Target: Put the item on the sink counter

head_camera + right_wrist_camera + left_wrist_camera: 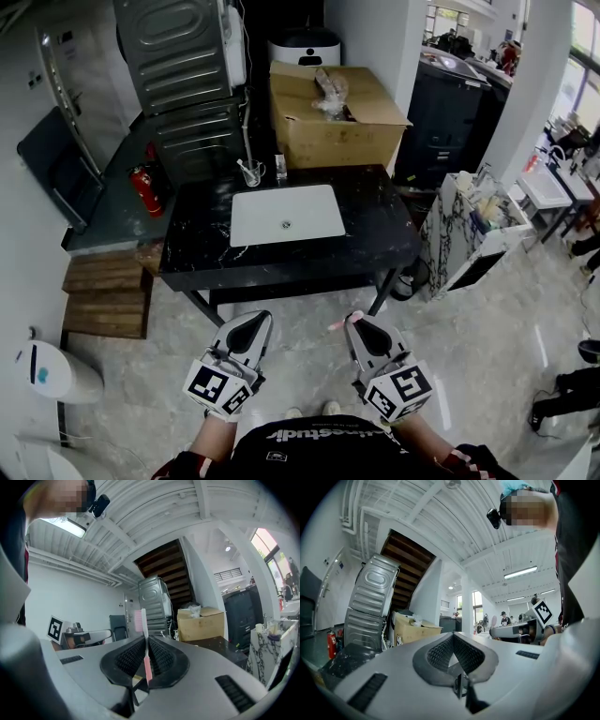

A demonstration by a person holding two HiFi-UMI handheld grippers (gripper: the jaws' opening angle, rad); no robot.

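**Pinching a pink toothbrush (144, 630) in the right claw (146, 639), short of the bench (375, 234)**

Nearest the person, both claws are level and side by side over the pale floor, a gap between them. The right claw's ribbed pads are pressed onto the toothbrush handle. In the right gripper view the brush stands upright between the pads, and its neck and bristled head reach past the tips. In the head view only a small pink bit of it shows beside that claw's tips. The left claw (452, 637) has its jaws pressed together with nothing between them.

Ahead of the claws, and well apart from them, stands the black marbled bench with a white sink (286, 214) set into its top. The toothbrush is in the air, not on the bench. A glass cup (253, 172) stands just behind the sink's back left corner. Wooden pallets (103, 295) lie on the floor by the bench's near left corner, and a red fire extinguisher (145, 187) stands farther back on that side. Behind the bench is an open cardboard box (328, 117), and left of the box a dented grey metal machine (178, 66).
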